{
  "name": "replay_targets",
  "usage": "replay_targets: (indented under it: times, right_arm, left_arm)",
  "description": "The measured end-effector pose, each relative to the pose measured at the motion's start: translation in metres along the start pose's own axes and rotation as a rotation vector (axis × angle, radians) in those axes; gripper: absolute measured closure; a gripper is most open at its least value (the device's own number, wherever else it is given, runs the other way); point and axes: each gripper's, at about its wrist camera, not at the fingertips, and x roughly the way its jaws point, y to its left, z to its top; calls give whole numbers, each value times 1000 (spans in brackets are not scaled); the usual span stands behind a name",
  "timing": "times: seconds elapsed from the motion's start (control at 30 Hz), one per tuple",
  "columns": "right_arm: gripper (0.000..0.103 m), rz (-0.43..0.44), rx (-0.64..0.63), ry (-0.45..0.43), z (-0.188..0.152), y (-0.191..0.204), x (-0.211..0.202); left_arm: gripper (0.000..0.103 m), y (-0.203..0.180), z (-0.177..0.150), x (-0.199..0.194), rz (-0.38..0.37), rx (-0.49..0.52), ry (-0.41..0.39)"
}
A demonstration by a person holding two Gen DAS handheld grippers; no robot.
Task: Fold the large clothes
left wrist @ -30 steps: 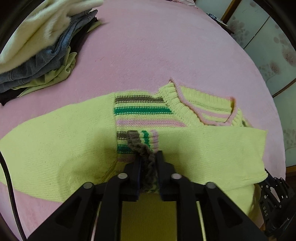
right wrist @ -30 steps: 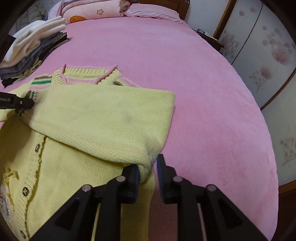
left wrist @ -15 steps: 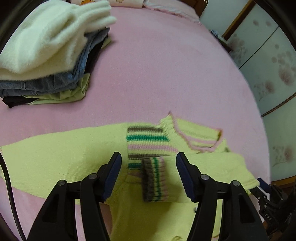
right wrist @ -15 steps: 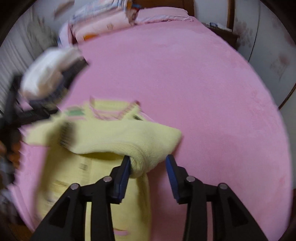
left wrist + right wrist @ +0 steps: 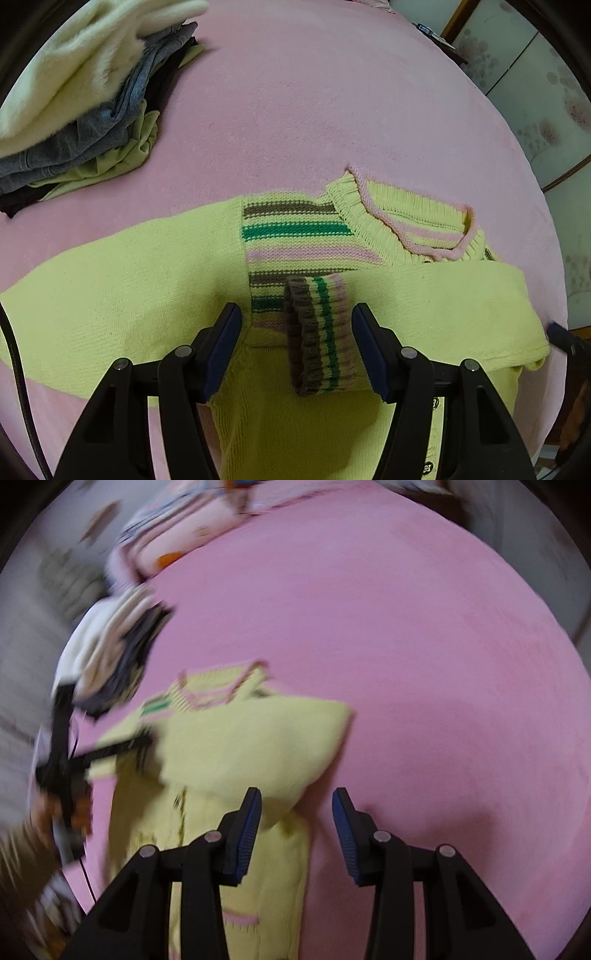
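Through my left wrist camera, my left hand-held gripper (image 5: 297, 338) stands open, its jaws either side of the striped cuff (image 5: 317, 332) without pressing it; it grips nothing. The yellow cardigan (image 5: 122, 295) lies flat on the pink bed (image 5: 314, 110), filling the lower half of the frame, neckline toward the centre right. One sleeve (image 5: 443, 306) is folded across the chest with its cuff at bottom centre; the other sleeve reaches out flat to the left edge, not yet folded. A pile of folded clothes (image 5: 85, 99) sits upper left.

Through my right wrist camera, which is blurred, my right hand-held gripper (image 5: 296, 827) is also open and empty, above the cardigan's (image 5: 236, 760) side edge at lower centre. My left hand-held gripper (image 5: 110, 751) shows at the left edge.

I judge one sleeve done; the second sleeve and the body folds remain.
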Motion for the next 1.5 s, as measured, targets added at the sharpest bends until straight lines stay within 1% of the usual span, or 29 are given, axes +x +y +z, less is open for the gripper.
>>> replay_targets:
  times: [0.07, 0.2, 0.33, 0.4, 0.43, 0.5, 0.53, 0.6, 0.63, 0.67, 0.7, 0.73, 0.77, 0.8, 0.83, 0.87, 0.9, 0.93, 0.97, 1.0, 1.03, 1.1, 1.17, 1.23, 1.27, 1.3, 1.4, 1.47, 1.5]
  right_arm:
    - [63, 26, 83, 30, 15, -15, 16]
    - [63, 82, 174, 85, 39, -38, 55]
    - [63, 183, 270, 140, 54, -56, 86]
    - [82, 202, 262, 139, 58, -55, 88]
    - [95, 181, 206, 138, 62, -47, 87]
    - [95, 121, 105, 98, 66, -32, 78]
    - [96, 84, 32, 40, 69, -22, 66]
    - [96, 25, -53, -57, 75, -10, 49]
    - [96, -15, -122, -128, 77, 0, 38]
    - [96, -48, -177, -169, 77, 7, 34]
    - [96, -83, -230, -198, 75, 11, 33]
    - [96, -131, -281, -202, 71, 15, 39]
    - [95, -180, -314, -167, 67, 17, 53]
    - [95, -228, -328, -113, 61, 15, 71]
    - [93, -252, -326, -80, 57, 14, 82]
    - [90, -255, -310, -73, 56, 12, 85]
    - [87, -243, -267, -84, 56, 9, 81]
    - [80, -237, -216, -89, 58, 6, 75]
    - [77, -234, -168, -100, 60, 3, 67]
    - [76, -230, -128, -119, 62, 1, 59]
    - [75, -228, -82, -156, 61, 0, 44]
    - [75, -222, -65, -195, 57, 6, 29]
    - [76, -219, -98, -223, 48, 25, 17]
    - [78, -199, -140, -218, 36, 51, 18]
    - [87, -189, -152, -214, 30, 59, 20]
    - [91, -180, -167, -208, 24, 66, 24]
    - [93, -197, -211, -166, 8, 86, 49]
    - [95, -263, -235, -152, -7, 85, 62]
    - [98, -319, -243, -154, -15, 77, 65]
  left_arm:
    - [43, -2, 2, -1, -7, 7, -7]
    - [43, -7, 4, -2, -14, 23, -13]
    - [43, -17, 7, 1, -14, 47, -21]
    - [43, -30, 10, 6, 0, 57, -29]
    - [43, -34, 11, 8, 7, 61, -36]
    - [43, -41, 9, 9, 25, 68, -54]
    - [43, -43, 8, 9, 32, 71, -64]
    - [43, -50, 8, 11, 59, 76, -89]
    - [43, -54, 8, 14, 76, 81, -99]
    - [43, -57, 8, 18, 92, 86, -103]
    - [43, -59, 7, 22, 109, 95, -102]
    - [43, -62, 5, 26, 121, 103, -104]
    - [41, -65, 4, 29, 137, 115, -110]
    - [41, -69, 3, 31, 155, 130, -120]
    - [40, -72, 1, 32, 166, 144, -127]
    - [40, -76, 1, 31, 178, 158, -130]
    - [40, -78, 1, 30, 179, 160, -127]
    - [40, -80, 1, 27, 177, 157, -123]
    - [40, -80, 2, 21, 178, 145, -115]
    - [40, -81, 4, 15, 185, 134, -120]
    - [41, -81, 5, 6, 190, 122, -141]
    - [40, -84, 3, -21, 180, 96, -214]
    - [40, -93, 1, -40, 126, 56, -265]
    - [40, -102, 0, -43, 66, 20, -261]
    - [40, -104, -1, -43, 38, 8, -250]
    - [41, -107, -4, -37, 19, 0, -230]
    - [41, -113, -13, -5, 31, 16, -160]
    - [42, -112, -25, 13, 101, 38, -112]
    - [42, -108, -28, 17, 109, 41, -103]
